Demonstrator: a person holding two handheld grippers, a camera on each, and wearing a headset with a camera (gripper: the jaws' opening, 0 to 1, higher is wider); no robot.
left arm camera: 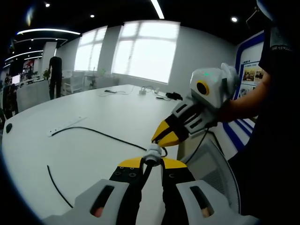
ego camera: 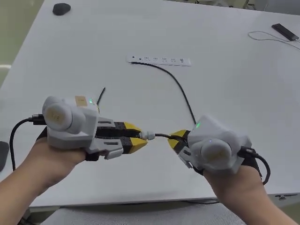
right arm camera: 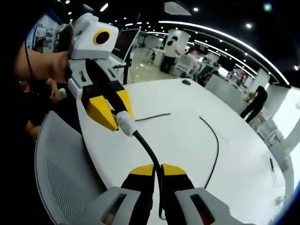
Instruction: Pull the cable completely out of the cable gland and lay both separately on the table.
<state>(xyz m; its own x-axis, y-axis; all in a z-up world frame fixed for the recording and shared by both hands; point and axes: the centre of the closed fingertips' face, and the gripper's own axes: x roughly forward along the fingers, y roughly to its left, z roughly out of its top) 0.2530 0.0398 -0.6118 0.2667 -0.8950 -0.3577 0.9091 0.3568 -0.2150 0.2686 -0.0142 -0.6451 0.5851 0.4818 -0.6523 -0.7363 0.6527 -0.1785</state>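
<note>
Two tools meet above the near edge of the tabletop. At left, the left hand-held gripper is clenched on the pale gland, which sits between its yellow tips. At right, the right hand-held gripper is clenched on the black cable, just beside the point where it leaves the gland. The right gripper view shows the cable running down between the jaws. Gland and cable are both held in the air, and the cable appears to be threaded through the gland.

The step in hand is judged to be the pull-out: both grasps are set, but the parts are not yet separated. The next move calls for drawing the hands apart along the cable's line with the gland held firm. A regrasp is likely if the cable is long. Each part should then be set down well apart on the tabletop.
</note>
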